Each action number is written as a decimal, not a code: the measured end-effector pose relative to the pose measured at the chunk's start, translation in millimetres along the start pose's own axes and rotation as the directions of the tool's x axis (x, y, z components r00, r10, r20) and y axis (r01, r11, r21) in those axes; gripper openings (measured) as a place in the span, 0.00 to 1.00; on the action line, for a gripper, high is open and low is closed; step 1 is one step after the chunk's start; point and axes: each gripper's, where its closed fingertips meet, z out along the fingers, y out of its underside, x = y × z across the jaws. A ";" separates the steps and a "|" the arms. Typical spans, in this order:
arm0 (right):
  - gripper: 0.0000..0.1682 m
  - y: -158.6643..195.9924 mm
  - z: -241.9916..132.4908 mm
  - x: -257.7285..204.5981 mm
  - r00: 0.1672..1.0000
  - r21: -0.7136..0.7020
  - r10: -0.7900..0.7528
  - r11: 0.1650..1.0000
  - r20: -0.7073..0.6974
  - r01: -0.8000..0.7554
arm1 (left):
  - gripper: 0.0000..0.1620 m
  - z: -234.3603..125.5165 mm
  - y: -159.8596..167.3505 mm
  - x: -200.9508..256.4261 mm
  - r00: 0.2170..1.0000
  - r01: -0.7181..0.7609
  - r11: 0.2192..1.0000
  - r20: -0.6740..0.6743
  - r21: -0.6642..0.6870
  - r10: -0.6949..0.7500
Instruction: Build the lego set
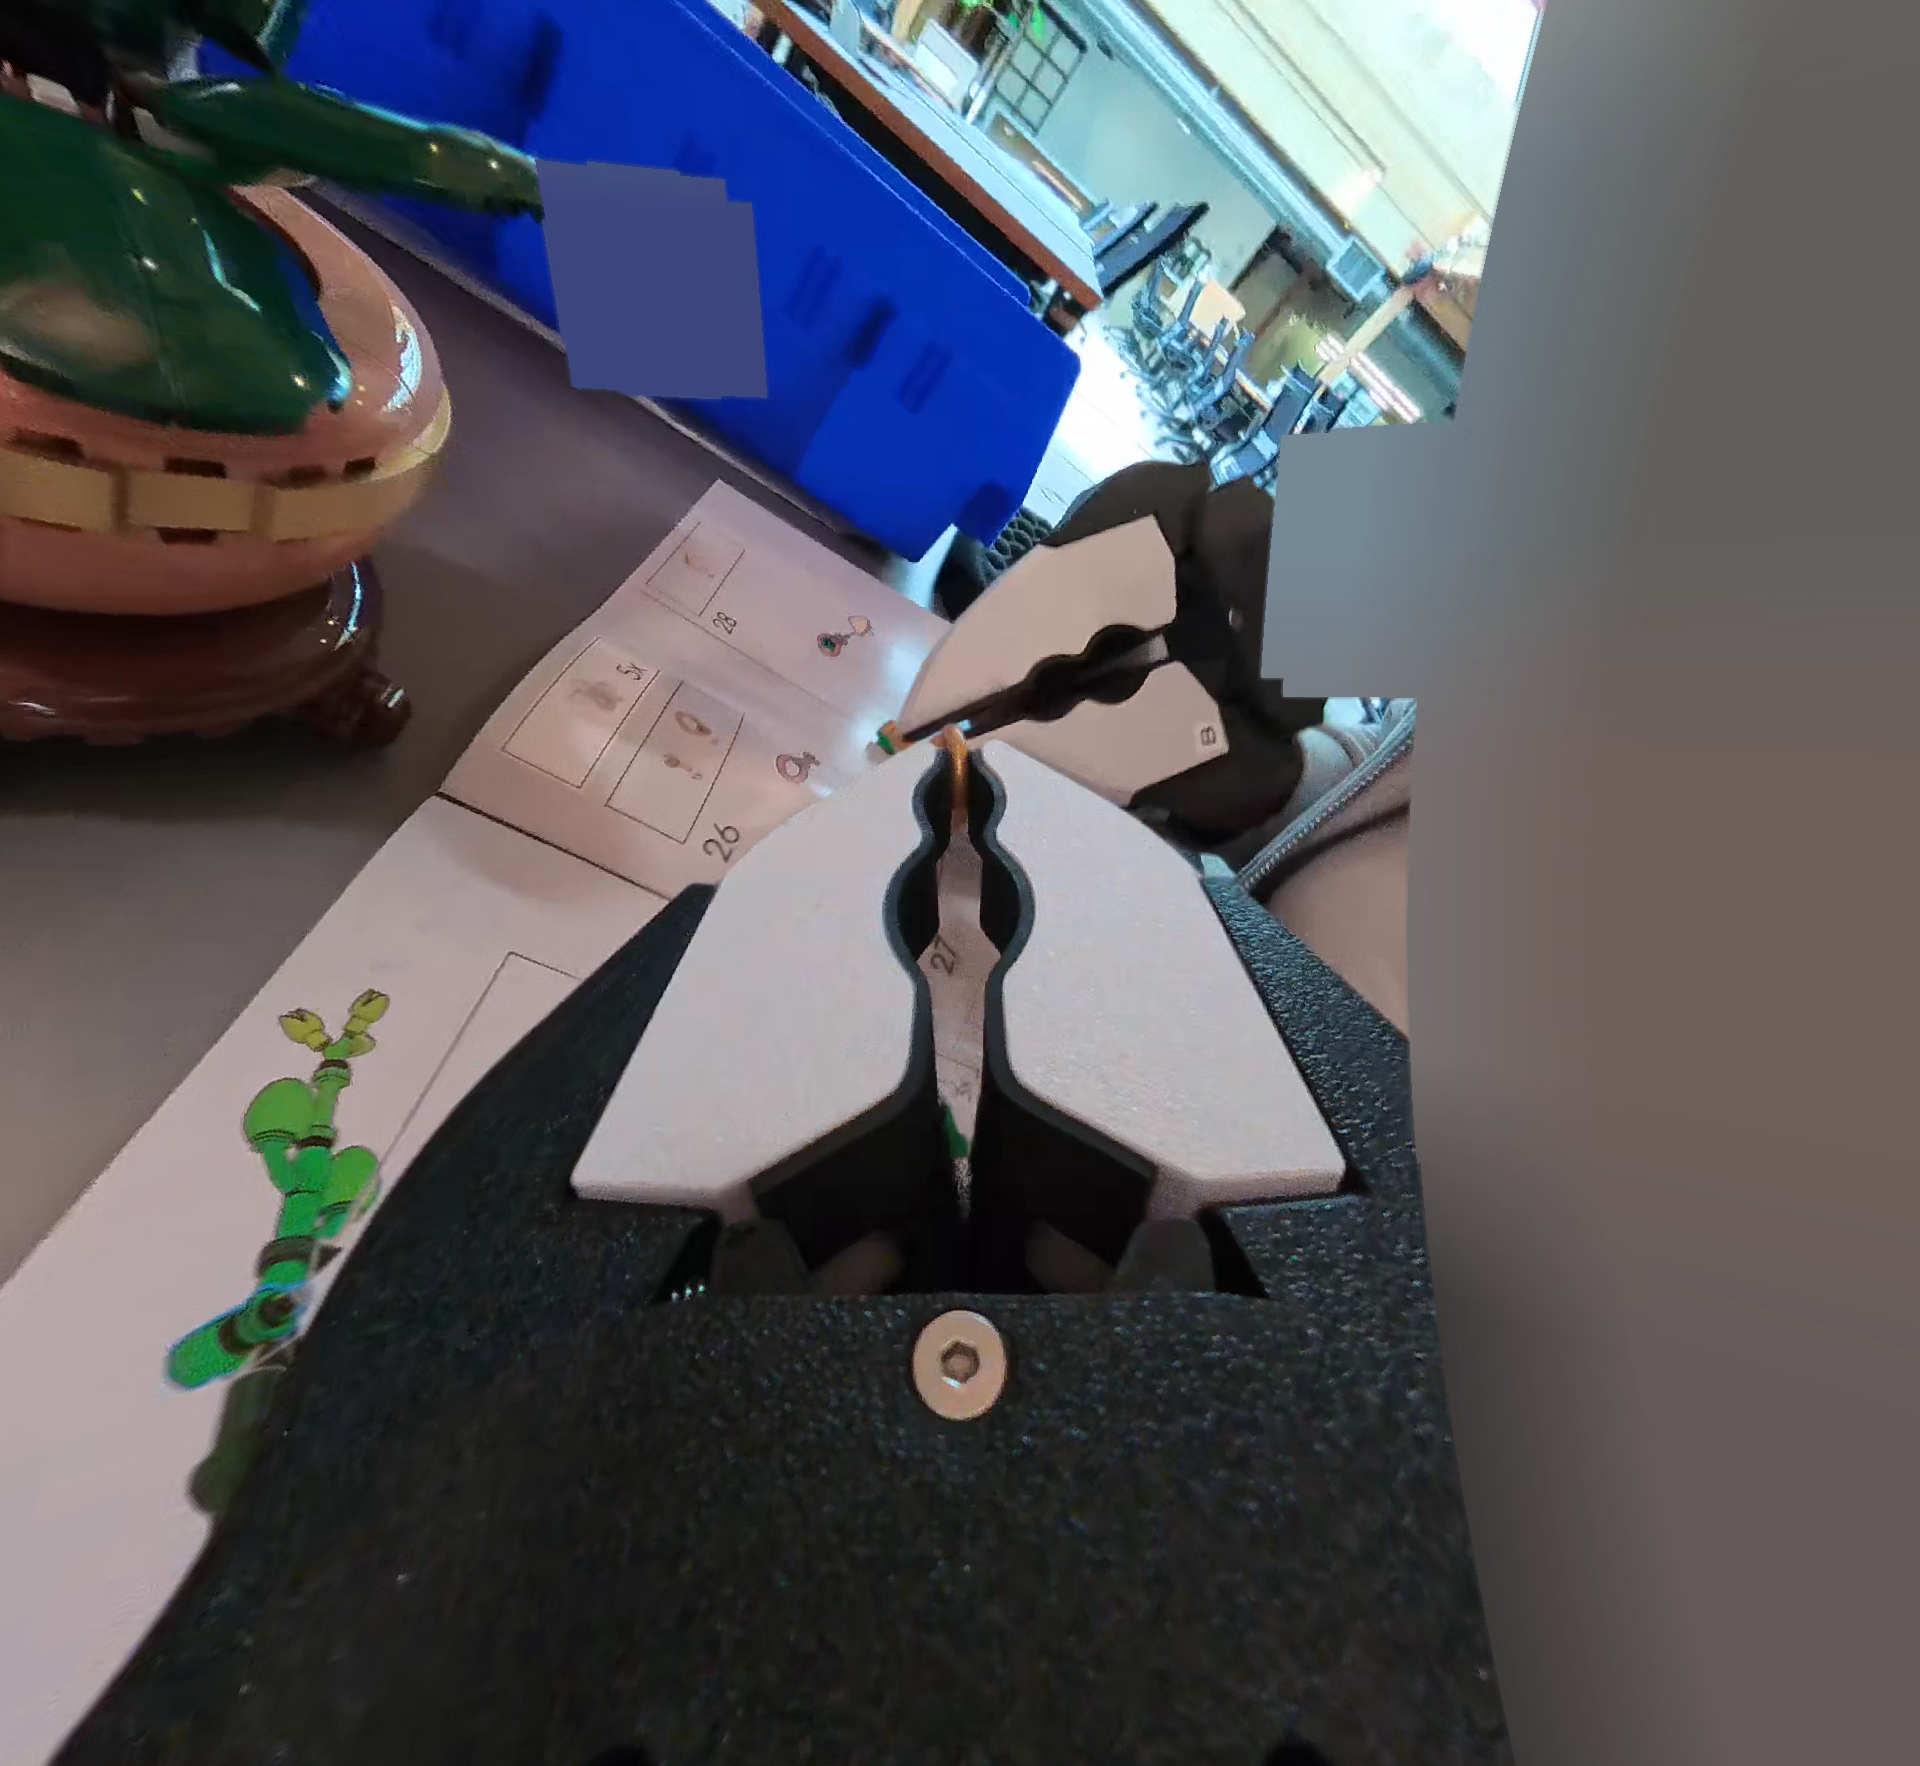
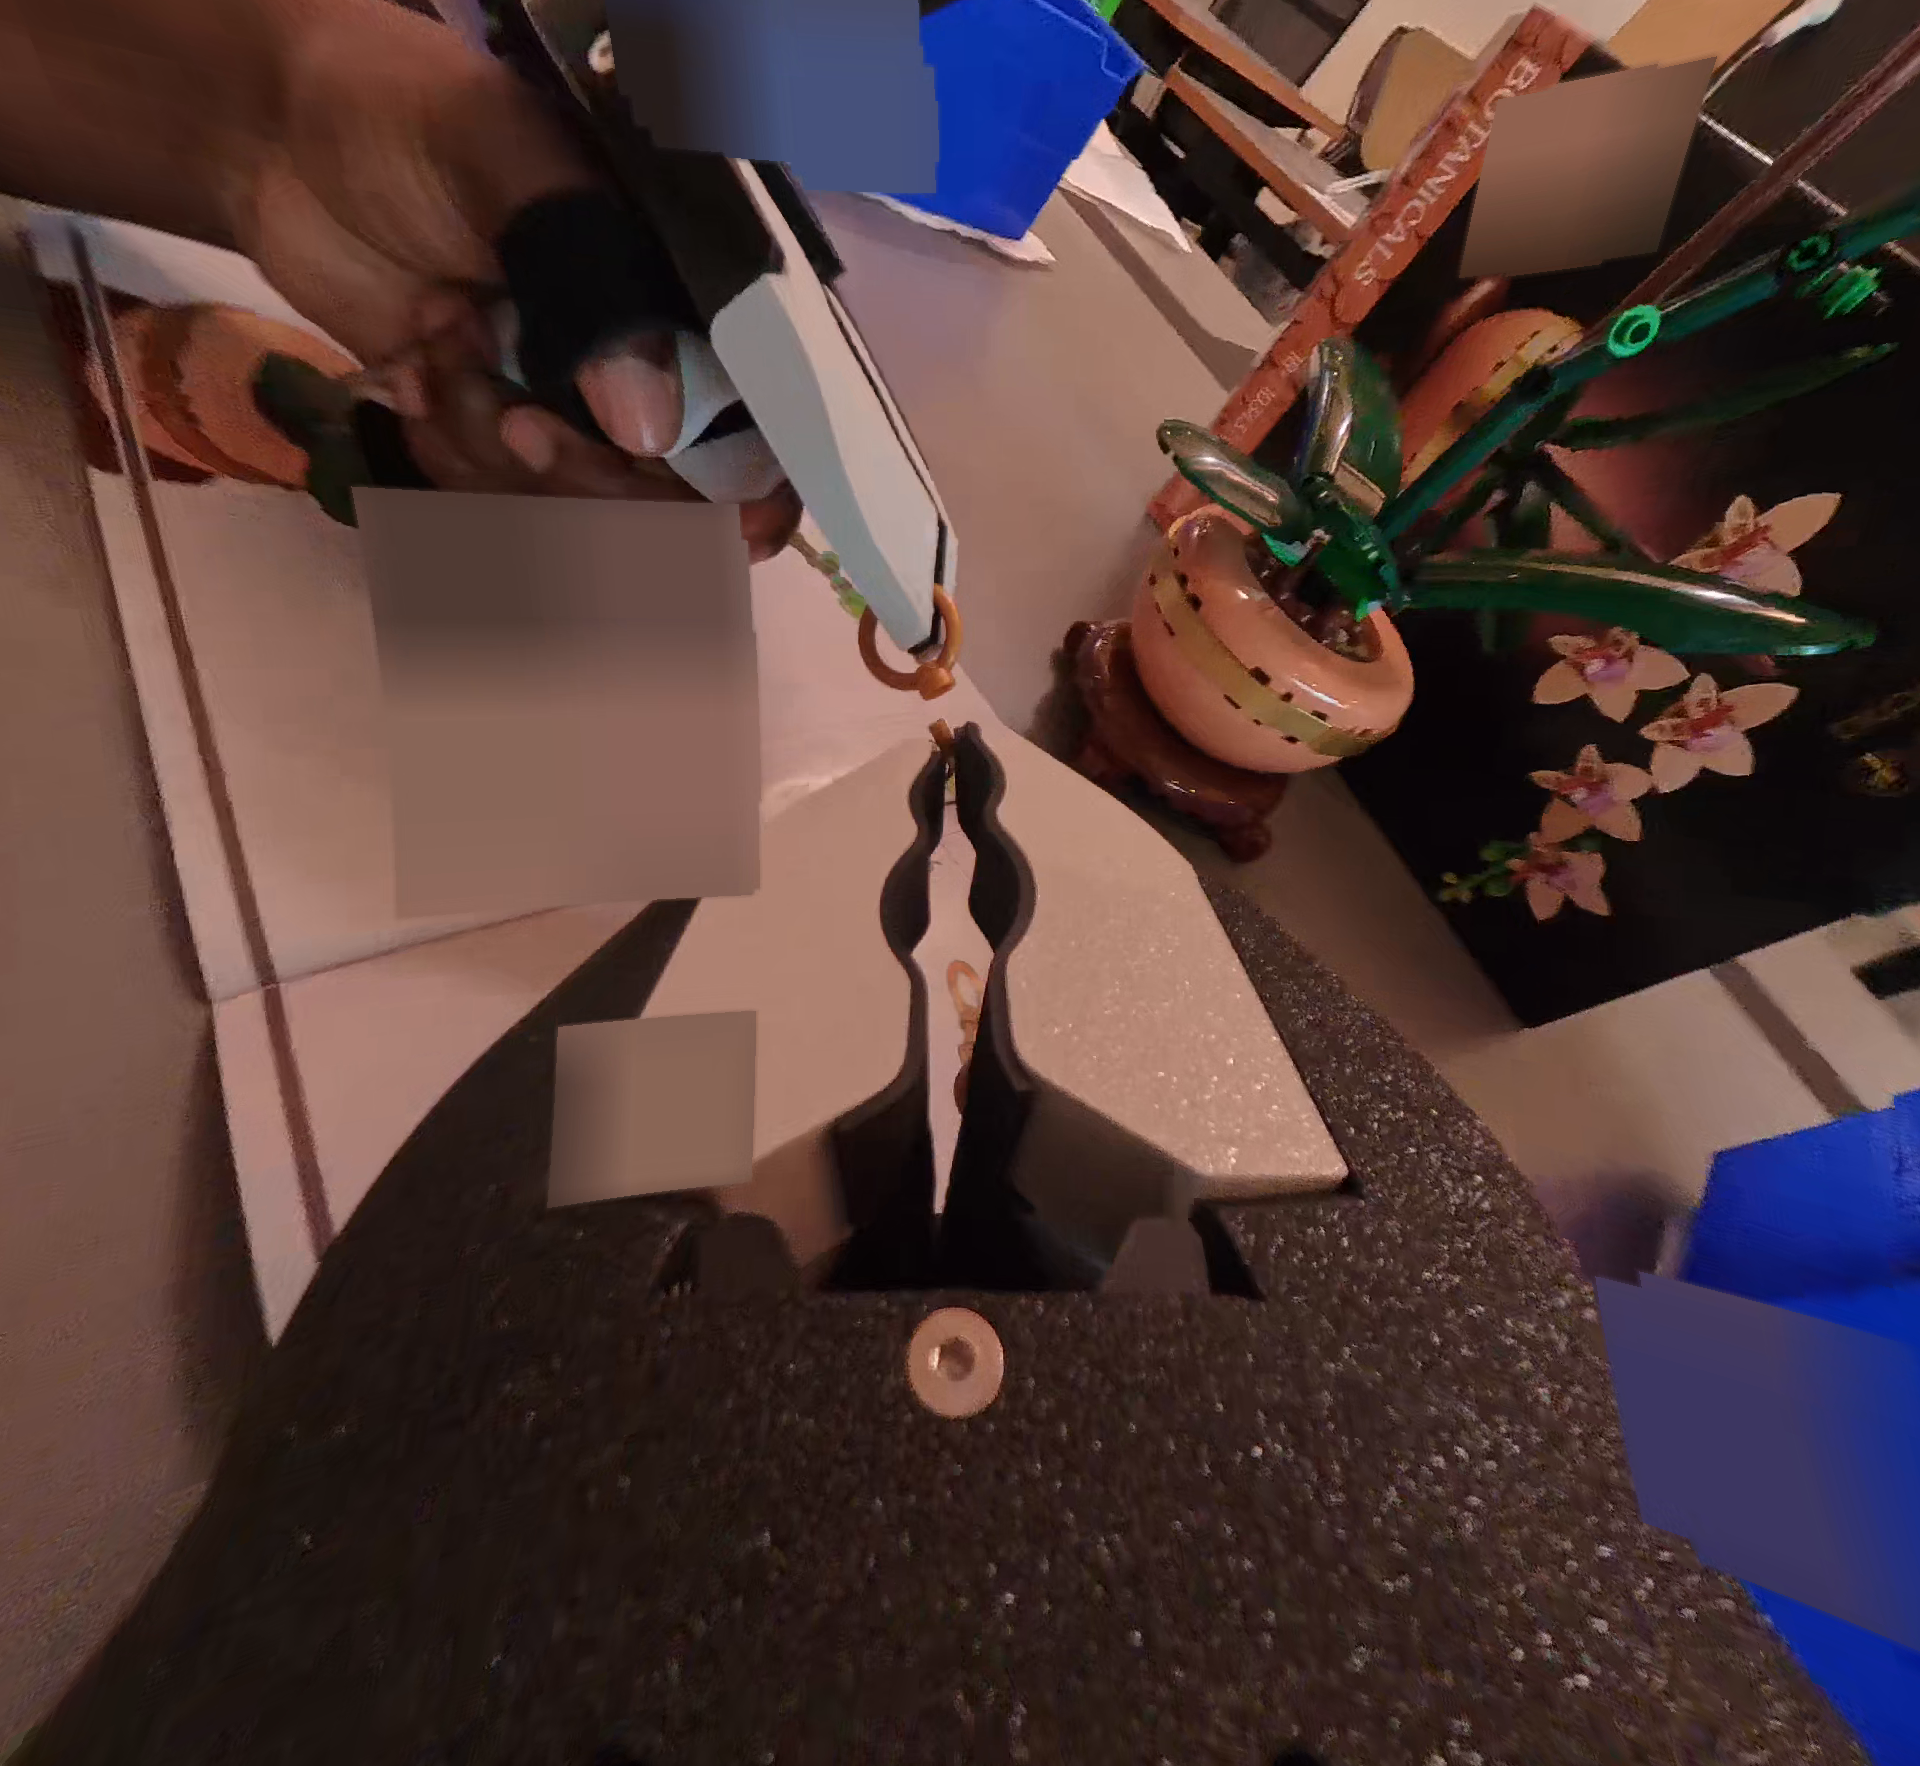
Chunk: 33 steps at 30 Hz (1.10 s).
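My left gripper (image 1: pixel 956 762) is shut on a small tan ring piece (image 1: pixel 957 766) at its fingertips. In the right wrist view it comes in from the upper left (image 2: pixel 925 627), held by a hand, with the ring (image 2: pixel 891 654) hanging below its tips. My right gripper (image 2: pixel 954 742) is shut on a tiny tan and green piece (image 2: pixel 940 732). In the left wrist view the right gripper (image 1: pixel 902 735) meets the left one tip to tip. A narrow gap separates ring and piece. Both grippers hover over the open instruction booklet (image 1: pixel 582 760).
The Lego orchid pot (image 2: pixel 1268 667) with green leaves (image 1: pixel 156 293) stands on the grey table left of the booklet. A blue bin (image 1: pixel 831 189) lies behind. The set's dark box (image 2: pixel 1683 740) stands beyond the pot. A person's sleeve (image 1: pixel 1340 781) is at the right.
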 end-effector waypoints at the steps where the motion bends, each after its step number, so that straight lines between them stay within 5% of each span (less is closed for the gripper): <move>1: 0.01 1.5 1.1 -0.7 1.000 0.000 -0.013 1.000 -0.012 0.013 | 0.01 1.7 -0.1 0.3 1.000 0.002 1.000 0.014 0.012 -0.002; 10: 0.01 -2.2 -1.6 3.1 0.943 -0.059 -0.250 0.968 -0.219 0.243 | 0.01 3.3 1.6 -6.0 0.981 0.008 0.998 0.193 0.065 -0.021; 33: 0.01 -1.9 -4.8 8.4 0.962 -0.006 -0.161 0.986 -0.222 0.164 | 0.01 4.3 8.2 -10.2 0.970 0.059 0.995 0.229 0.079 -0.076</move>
